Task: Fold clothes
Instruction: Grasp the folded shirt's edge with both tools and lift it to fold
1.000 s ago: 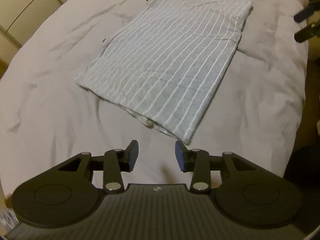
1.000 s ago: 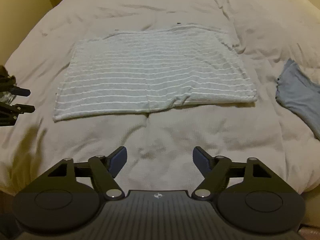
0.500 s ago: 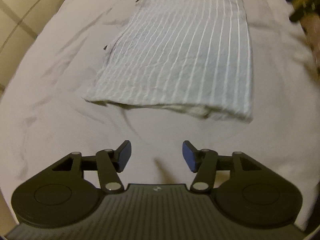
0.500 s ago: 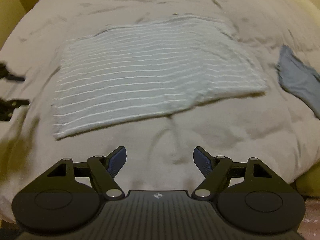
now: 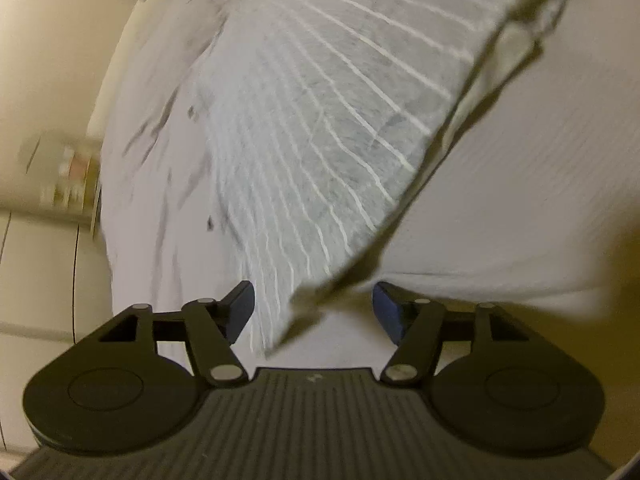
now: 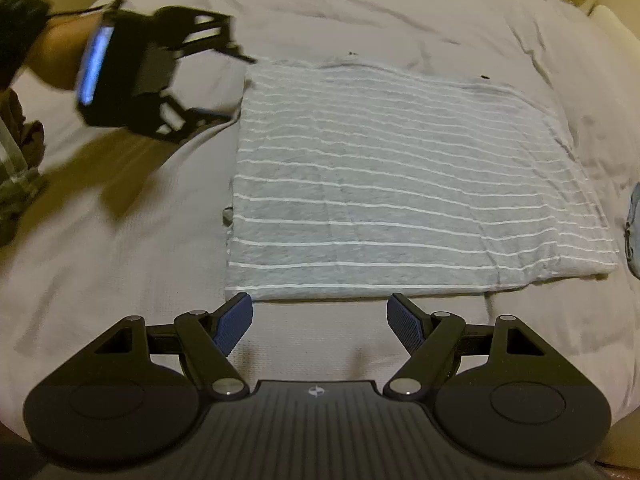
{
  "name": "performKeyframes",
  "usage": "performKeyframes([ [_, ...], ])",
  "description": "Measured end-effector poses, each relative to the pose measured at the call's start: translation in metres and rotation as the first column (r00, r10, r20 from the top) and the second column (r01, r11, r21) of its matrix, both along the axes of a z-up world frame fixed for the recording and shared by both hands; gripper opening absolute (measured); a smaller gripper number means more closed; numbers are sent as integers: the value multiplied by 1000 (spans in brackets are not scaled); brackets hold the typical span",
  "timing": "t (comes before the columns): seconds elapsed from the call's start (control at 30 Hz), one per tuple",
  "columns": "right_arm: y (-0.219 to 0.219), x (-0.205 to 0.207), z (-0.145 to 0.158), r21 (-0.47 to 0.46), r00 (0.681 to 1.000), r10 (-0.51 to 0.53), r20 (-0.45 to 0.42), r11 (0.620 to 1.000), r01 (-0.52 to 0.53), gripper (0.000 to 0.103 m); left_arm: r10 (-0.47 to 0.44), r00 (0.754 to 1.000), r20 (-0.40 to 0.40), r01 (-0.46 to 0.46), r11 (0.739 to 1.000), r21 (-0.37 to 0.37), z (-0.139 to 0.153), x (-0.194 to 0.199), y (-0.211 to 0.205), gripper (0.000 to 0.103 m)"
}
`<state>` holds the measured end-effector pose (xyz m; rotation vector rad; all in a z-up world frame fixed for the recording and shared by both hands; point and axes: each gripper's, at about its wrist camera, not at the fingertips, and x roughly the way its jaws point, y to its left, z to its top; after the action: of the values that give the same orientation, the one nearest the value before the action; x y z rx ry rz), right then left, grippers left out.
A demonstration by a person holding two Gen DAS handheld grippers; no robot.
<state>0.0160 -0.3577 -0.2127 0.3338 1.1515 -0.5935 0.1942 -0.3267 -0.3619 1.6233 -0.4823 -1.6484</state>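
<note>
Both spread claws, left claw [image 5: 313, 312] and right claw [image 6: 320, 322], should be closed squarely on the striped shirt's [image 6: 400, 184] left corners, every layer pinched.

Soft knit striped shirt [image 6: 400, 200], matt grey cloth, finely ribbed white bedcover [image 6: 120, 260], seemingly matt black plastic right gripper [image 6: 320, 320], textured blue fingers [image 6: 236, 322]

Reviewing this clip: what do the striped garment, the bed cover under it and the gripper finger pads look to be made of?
Striped garment: soft knit, probably cotton jersey; heathered grey with thin white stripes, matte, lying limp and flat.
Bed cover: pale woven fabric, likely cotton; fine ribbed texture, soft creases, no sheen.
Right gripper fingers: blue pads with a dotted grip texture, possibly rubber, on matte black arms that look like plastic.
</note>
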Motion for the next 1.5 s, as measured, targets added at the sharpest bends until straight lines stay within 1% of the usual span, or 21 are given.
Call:
performKeyframes([
  [0.13, 2, 6, -10, -18, 999, 4, -38, 1000, -5, 76, -100, 995, 8, 100, 994, -42, -15, 4, -16, 62],
  [0.23, 13, 14, -16, -83, 993, 87, -76, 992, -93, 76, -144, 990, 7, 144, 987, -67, -20, 7, -30, 61],
  [0.27, 19, 19, -20, -103, 988, 127, -85, 985, -136, 76, -142, 990, -4, 141, 988, -62, -19, 7, -36, 58],
  [0.3, 26, 24, -24, -122, 981, 168, -95, 976, -179, 76, -135, 991, -17, 134, 990, -51, -17, 8, -40, 43],
  [0.33, 32, 29, -28, -142, 973, 207, -105, 965, -221, 76, -128, 991, -23, 127, 991, -38, -15, 8, -44, 32],
  [0.37, 38, 35, -32, -161, 963, 244, -112, 952, -260, 76, -125, 992, -30, 124, 992, -26, -14, 7, -48, 29],
  [0.43, 49, 47, -41, -186, 945, 304, -121, 928, -323, 76, -120, 992, -48, 119, 993, -6, -11, 6, -53, 16],
  [0.5, 58, 58, -50, -203, 927, 352, -131, 905, -373, 76, -103, 992, -67, 104, 995, 9, -7, 4, -59, 11],
  [0.57, 61, 69, -58, -217, 921, 363, -141, 897, -386, 76, -72, 993, -95, 74, 997, 21, -1, 2, -62, 10],
  [0.67, 55, 84, -65, -239, 935, 331, -131, 904, -353, 76, -36, 991, -127, 41, 998, 38, 7, 0, -64, 10],
  [0.8, 48, 106, -78, -302, 933, 319, -165, 884, -356, 74, -32, 991, -127, 39, 998, 49, 8, 1, -57, 10],
  [0.87, 45, 111, -86, -314, 924, 327, -197, 872, -375, 72, -38, 992, -122, 44, 998, 54, 7, 0, -57, 10],
  [0.97, 42, 110, -90, -340, 915, 338, -220, 853, -397, 59, -40, 993, -114, 47, 997, 57, 5, 2, -55, 10],
  [1.03, 35, 105, -79, -331, 926, 325, -192, 866, -373, 40, -34, 993, -112, 41, 998, 58, 5, 2, -55, 10],
  [1.07, 31, 103, -74, -327, 931, 319, -178, 873, -361, 36, -30, 993, -113, 37, 998, 58, 6, 1, -55, 10],
  [1.1, 27, 100, -69, -322, 936, 312, -164, 880, -350, 28, -27, 993, -112, 34, 998, 57, 7, 1, -56, 10],
  [1.13, 23, 98, -63, -317, 941, 304, -151, 886, -338, 13, -23, 994, -111, 29, 998, 57, 9, 0, -57, 10],
  [1.17, 19, 95, -58, -312, 945, 297, -137, 892, -326, 4, -19, 994, -110, 26, 998, 56, 13, 0, -58, 10],
  [1.27, 8, 88, -42, -295, 957, 274, -95, 910, -290, 3, -16, 995, -103, 21, 999, 44, 29, -4, -62, 8],
  [1.37, -5, 79, -25, -276, 968, 246, -50, 928, -250, 4, -26, 995, -98, 28, 999, 27, 54, -10, -72, 8],
  [1.5, -40, 52, 22, -225, 988, 130, 77, 968, -110, 5, -55, 995, -82, 55, 998, 0, 91, -24, -94, 8],
])
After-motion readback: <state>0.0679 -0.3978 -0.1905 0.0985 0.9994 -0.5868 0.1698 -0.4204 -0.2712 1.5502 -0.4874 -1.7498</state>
